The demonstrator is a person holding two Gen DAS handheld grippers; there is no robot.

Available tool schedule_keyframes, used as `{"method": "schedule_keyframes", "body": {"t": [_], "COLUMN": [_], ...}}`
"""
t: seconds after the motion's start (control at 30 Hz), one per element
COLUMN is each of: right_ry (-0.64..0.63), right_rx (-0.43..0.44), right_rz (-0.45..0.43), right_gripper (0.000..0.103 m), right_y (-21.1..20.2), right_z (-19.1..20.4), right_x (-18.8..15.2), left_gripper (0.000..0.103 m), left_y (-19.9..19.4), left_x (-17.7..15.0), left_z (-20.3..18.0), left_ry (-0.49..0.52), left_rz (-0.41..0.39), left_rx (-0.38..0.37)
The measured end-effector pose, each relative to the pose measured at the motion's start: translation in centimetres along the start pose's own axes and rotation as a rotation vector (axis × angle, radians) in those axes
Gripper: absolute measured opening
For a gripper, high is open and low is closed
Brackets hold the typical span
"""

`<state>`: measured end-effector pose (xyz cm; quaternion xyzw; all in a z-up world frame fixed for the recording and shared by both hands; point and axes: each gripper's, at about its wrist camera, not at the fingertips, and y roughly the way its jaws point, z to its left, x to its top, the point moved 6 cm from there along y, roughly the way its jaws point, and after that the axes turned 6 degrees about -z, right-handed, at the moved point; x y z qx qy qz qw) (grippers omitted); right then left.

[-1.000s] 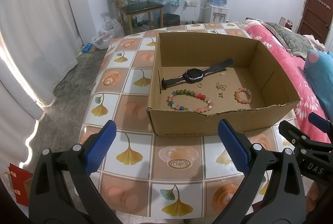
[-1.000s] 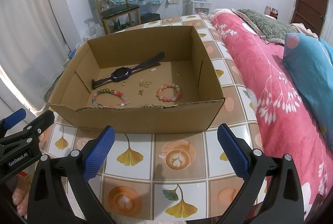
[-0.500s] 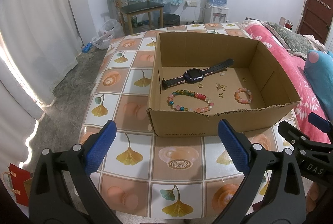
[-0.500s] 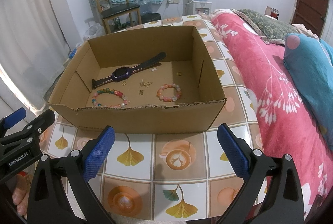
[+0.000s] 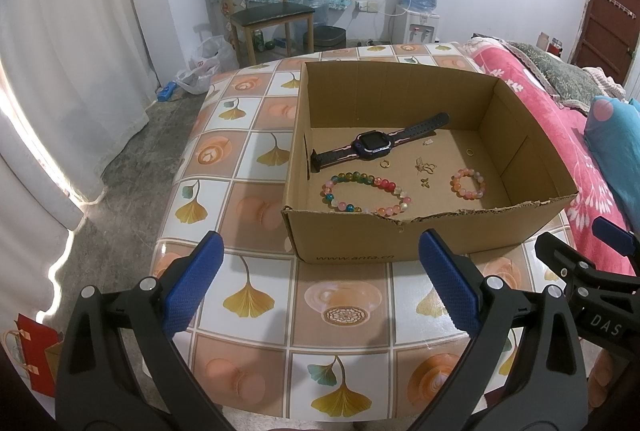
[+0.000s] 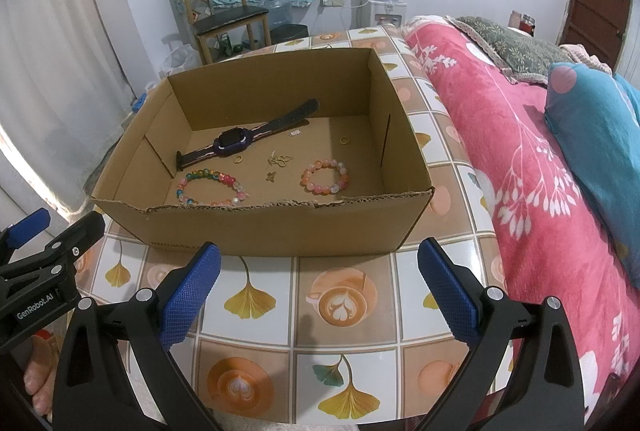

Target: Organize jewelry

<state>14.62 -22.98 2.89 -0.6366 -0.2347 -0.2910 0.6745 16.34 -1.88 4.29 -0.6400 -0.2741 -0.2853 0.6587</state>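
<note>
An open cardboard box point(image 5: 352, 243) point(image 6: 280, 231) sits on the tiled table. Inside lie a dark purple watch point(image 5: 374, 145) point(image 6: 234, 142), a large multicoloured bead bracelet point(image 5: 366, 193) point(image 6: 212, 187), a smaller pink-orange bead bracelet point(image 5: 467, 183) point(image 6: 325, 176), two gold rings point(image 5: 470, 152) point(image 6: 345, 140) and small gold earrings point(image 5: 425, 167) point(image 6: 278, 161). My left gripper point(image 5: 320, 287) hangs open in front of the box's near wall, holding nothing. My right gripper point(image 6: 318, 285) is open too, before the same wall, beside the left one point(image 6: 44, 271).
The table point(image 5: 240, 159) has a ginkgo-leaf and coffee-cup oilcloth, its front edge just below my grippers. A bed with a pink blanket point(image 6: 520, 159) and a teal pillow point(image 6: 596, 135) borders the right side. A wooden chair point(image 5: 268, 11) and water dispenser point(image 5: 420, 11) stand by the far wall.
The right gripper has drifted very slightly; the left one has not moved. The box and the jewelry are unchanged.
</note>
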Motion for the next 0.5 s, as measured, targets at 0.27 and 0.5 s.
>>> {"method": "schedule_keyframes", "body": {"t": [0.27, 0.5], "right_ry": [0.001, 0.0], "right_rx": [-0.001, 0.0], "right_rz": [0.001, 0.004], "right_gripper": [0.096, 0.096], "right_y": [-0.04, -0.02], "right_z": [-0.02, -0.05], "right_x": [-0.03, -0.02], "left_gripper": [0.094, 0.094], "left_y": [0.01, 0.0], "left_x": [0.01, 0.01], "left_z": [0.02, 0.03], "left_ry": [0.0, -0.001], "left_rz": [0.0, -0.001], "left_rx": [0.0, 0.0]}}
